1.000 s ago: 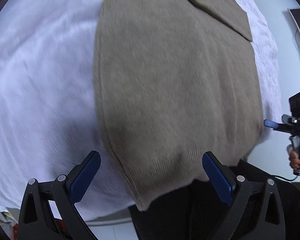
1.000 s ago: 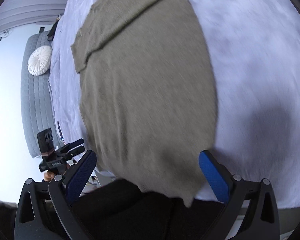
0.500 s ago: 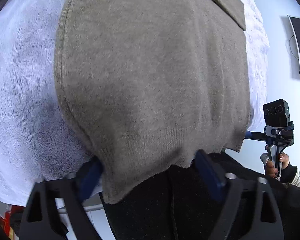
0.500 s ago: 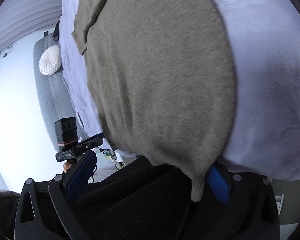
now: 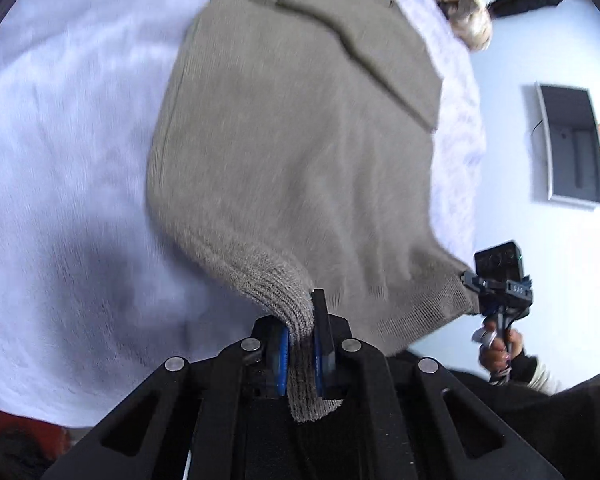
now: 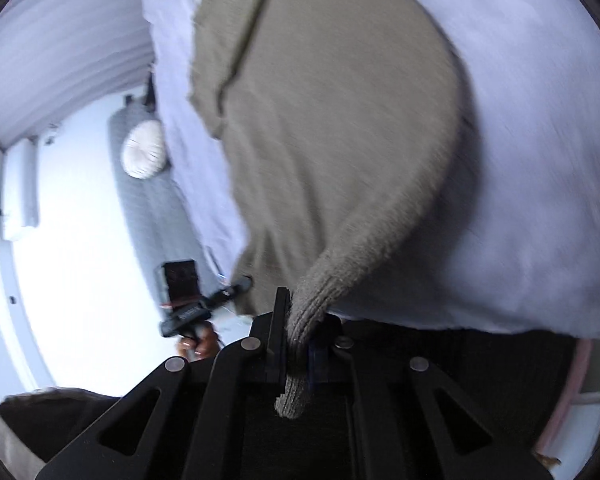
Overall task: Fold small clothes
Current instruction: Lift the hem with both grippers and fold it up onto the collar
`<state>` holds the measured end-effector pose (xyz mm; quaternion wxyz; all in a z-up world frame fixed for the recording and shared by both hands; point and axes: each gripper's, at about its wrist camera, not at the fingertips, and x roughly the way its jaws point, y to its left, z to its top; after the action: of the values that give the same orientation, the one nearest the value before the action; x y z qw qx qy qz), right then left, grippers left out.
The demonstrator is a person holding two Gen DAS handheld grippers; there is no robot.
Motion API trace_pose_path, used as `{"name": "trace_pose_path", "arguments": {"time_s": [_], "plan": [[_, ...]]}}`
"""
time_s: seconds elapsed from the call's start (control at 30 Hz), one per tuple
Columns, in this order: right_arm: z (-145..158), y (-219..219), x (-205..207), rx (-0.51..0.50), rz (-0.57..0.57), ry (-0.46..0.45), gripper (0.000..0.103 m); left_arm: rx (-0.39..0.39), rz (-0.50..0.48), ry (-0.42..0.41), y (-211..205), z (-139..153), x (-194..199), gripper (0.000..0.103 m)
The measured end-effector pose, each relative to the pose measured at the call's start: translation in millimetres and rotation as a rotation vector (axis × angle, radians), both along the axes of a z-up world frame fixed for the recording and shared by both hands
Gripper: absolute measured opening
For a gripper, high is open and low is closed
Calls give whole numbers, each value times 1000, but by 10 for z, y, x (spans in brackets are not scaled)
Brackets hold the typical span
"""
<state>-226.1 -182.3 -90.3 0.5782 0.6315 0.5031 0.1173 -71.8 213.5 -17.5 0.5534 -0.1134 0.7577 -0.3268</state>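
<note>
Both tongs are clenched on the ribbed hem of the taupe sweater (image 5: 300, 152): the left tongs (image 5: 301, 354) pinch one bottom corner, the right tongs (image 6: 294, 354) the other. The sweater lies spread on the white bed (image 5: 60, 160), hem at its near edge, probably so the bottom can be carried up toward the collar.

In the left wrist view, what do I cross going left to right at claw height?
White blanket → left claw shut on the sweater's ribbed hem → right claw pinching the other hem corner → right hand.
</note>
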Motion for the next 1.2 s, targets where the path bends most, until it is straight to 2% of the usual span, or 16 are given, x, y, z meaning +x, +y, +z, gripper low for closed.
{"name": "trace_pose_path", "arguments": {"time_s": [0.13,0.27,0.43,0.47,0.53,0.67,0.73,0.93,0.97,1.0,1.03,1.07,1.1,1.13,1.17,1.2], "plan": [[277,-134,386,10,-65,-138,7,-79,102,-88,-26,256,423,10],[570,-313,887,3,-121,-279,7,-149,142,-211,-235,546,880,10],[754,-676,1658,-47,-158,-376,7,-160,121,-337,-681,567,1647,10],[759,-751,1781,-60,-165,-381,7,-211,163,-382,-812,545,1792,10],[689,-930,2101,-72,-193,-370,7,-203,178,-405,-1077,449,2038,10],[380,-1277,2581,-93,-246,-291,7,-124,192,-441,-1450,91,2568,10],[123,-1421,2750,-108,-268,-224,7,-72,180,-443,-1613,-169,2646,10],[-430,-1634,2761,-119,-329,-99,9,86,184,-436,-1785,-672,2802,11],[-460,-1658,2762,-111,-341,-91,11,121,193,-438,-1780,-693,2815,13],[-460,-1683,2756,-112,-348,-84,11,161,195,-451,-1747,-669,2799,27],[-448,-1707,2771,-111,-362,-87,12,186,197,-472,-1743,-624,2790,32],[-421,-1733,2771,-105,-377,-95,14,200,201,-508,-1735,-548,2772,41],[-381,-1776,2758,-100,-399,-101,19,222,203,-554,-1727,-446,2750,62],[-335,-1835,2742,-100,-430,-103,38,245,211,-607,-1719,-327,2728,71],[-268,-1888,2719,-102,-477,-117,67,244,220,-653,-1705,-219,2702,76],[-201,-1944,2693,-102,-502,-134,77,233,224,-697,-1680,-99,2668,76]]}}
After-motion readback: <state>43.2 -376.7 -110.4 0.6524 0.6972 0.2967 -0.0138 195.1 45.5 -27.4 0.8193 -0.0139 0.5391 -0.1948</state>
